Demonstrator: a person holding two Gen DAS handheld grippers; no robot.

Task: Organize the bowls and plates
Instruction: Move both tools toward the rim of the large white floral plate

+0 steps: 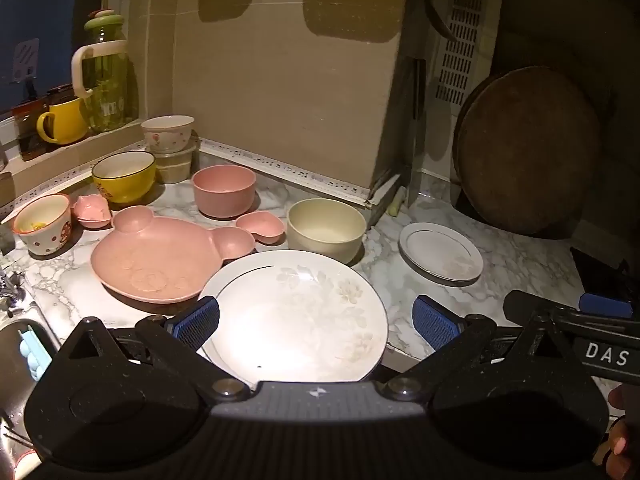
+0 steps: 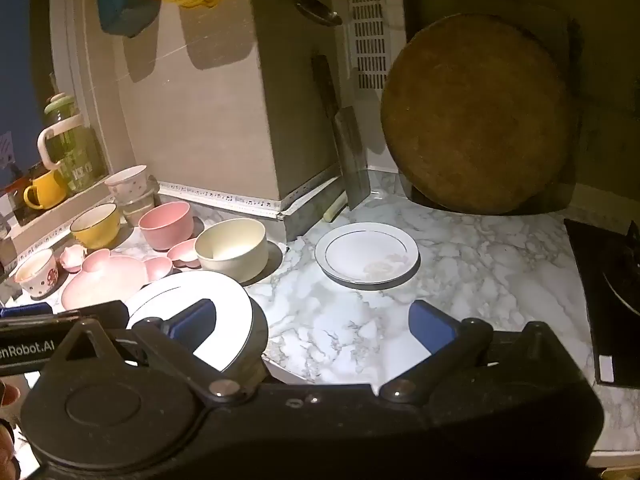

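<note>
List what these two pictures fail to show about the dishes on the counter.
- Large white plate: its near edge is hidden behind the left tool in the left view and the right tool covers much of it in the right view.
- Container under the spotted bowl: contents hidden by the bowl, both views.
- Yellow bowl: the print on its side is too small to read.
- Sink: cut off by the left view's edge.

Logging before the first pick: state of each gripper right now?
Left gripper: open, holding nothing, above the large white plate.
Right gripper: open, holding nothing.
</note>
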